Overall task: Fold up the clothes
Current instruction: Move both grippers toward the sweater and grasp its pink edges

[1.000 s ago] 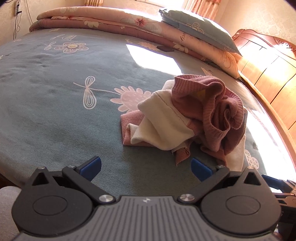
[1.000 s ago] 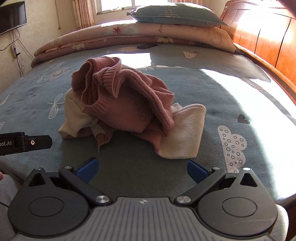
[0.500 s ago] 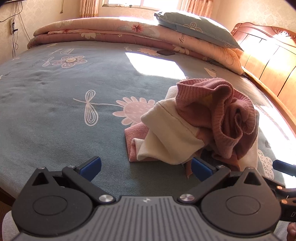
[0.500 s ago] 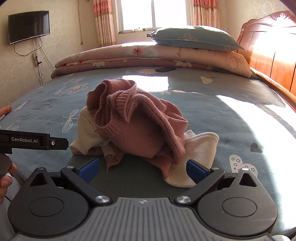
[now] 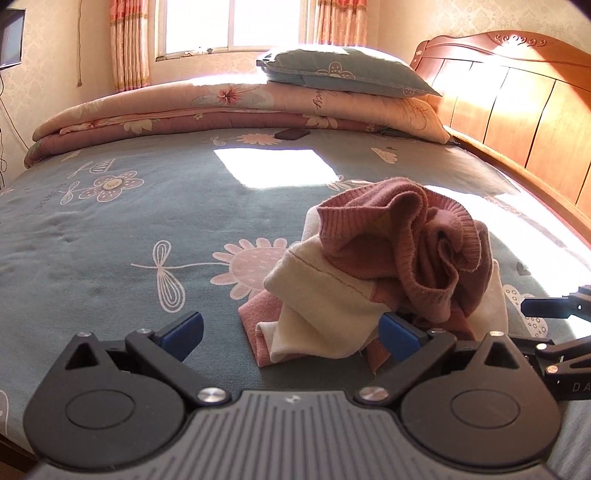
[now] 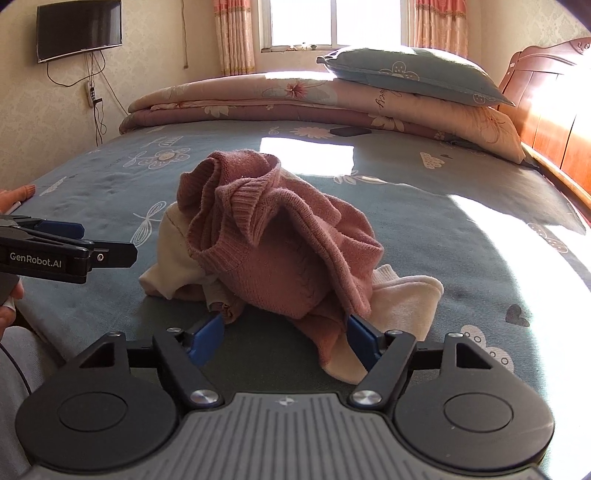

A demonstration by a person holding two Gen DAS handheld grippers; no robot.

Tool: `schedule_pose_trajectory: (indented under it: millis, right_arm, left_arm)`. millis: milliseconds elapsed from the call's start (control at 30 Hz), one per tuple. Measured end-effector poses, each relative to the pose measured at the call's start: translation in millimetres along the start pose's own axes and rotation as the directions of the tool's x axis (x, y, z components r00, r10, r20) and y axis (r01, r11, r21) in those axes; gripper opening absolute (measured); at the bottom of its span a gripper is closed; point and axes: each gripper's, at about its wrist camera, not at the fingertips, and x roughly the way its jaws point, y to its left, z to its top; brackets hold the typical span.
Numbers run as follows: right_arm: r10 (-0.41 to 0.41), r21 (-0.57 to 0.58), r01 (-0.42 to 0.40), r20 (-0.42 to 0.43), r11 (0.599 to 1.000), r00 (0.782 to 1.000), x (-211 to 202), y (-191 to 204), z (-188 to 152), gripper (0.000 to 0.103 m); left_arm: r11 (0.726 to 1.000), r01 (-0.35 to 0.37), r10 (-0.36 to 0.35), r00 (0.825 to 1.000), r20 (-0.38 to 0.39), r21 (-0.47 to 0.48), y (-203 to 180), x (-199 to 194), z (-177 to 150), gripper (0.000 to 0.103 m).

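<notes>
A crumpled pink knit sweater with cream parts [image 5: 399, 258] lies in a heap on the blue-grey flowered bedsheet [image 5: 147, 206]. It also shows in the right wrist view [image 6: 280, 251]. My left gripper [image 5: 291, 330] is open at the heap's near left edge, its right finger against the cream cloth. My right gripper [image 6: 286, 339] is open and narrower, its fingers at the near hem of the heap, holding nothing. The left gripper also shows in the right wrist view [image 6: 74, 251], and the right gripper's tip shows in the left wrist view [image 5: 554, 306].
Folded pink flowered quilts [image 5: 236, 107] and a blue pillow [image 5: 340, 74] lie at the far side of the bed. A wooden headboard [image 5: 517, 96] runs along the right. A dark phone [image 6: 351, 131] lies near the quilts. A TV [image 6: 79, 27] hangs on the wall.
Both grippers have moved forward and lower toward the heap. The right gripper's fingers have closed in somewhat. The sweater has not moved.
</notes>
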Motion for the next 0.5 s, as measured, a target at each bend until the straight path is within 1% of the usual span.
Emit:
schedule_pose_trajectory:
  millis: [100,233,333,400,433,500]
  right_arm:
    - [-0.007,-0.002,0.007,0.006,1.0,1.0,-10.8,3.2,-4.6,0.077]
    - [-0.021,-0.012,0.022,0.036,1.0,0.999,-32.3,6.5,-7.5,0.077]
    - [-0.053,-0.008,0.054,0.052,0.999,0.997,-44.6,5.3,-8.2,0.078]
    - [-0.059,-0.016,0.06,0.048,0.998,0.997,-46.1,4.4,-7.6,0.078]
    - [-0.061,-0.021,0.062,0.044,0.998,0.997,-45.8,4.1,-7.1,0.078]
    - [-0.059,-0.044,0.06,0.037,0.997,0.998,-41.9,5.8,-6.4,0.078]
  left_arm:
    - [1.0,-0.003,0.004,1.0,-0.014,0.015,-3.1,-8.5,-1.9,0.1]
    - [1.0,0.012,-0.013,1.0,0.02,0.02,-5.2,-23.1,-5.3,0.1]
    - [0.999,0.035,-0.036,0.999,0.034,0.04,-5.3,-28.8,-3.7,0.1]
    - [0.998,0.035,-0.038,0.998,0.048,0.059,-6.4,-30.0,-3.6,0.1]
    - [0.997,0.032,-0.036,0.998,0.053,0.069,-7.0,-29.8,-3.7,0.098]
    - [0.996,0.037,-0.04,0.998,0.039,0.082,-7.5,-25.0,-4.2,0.098]
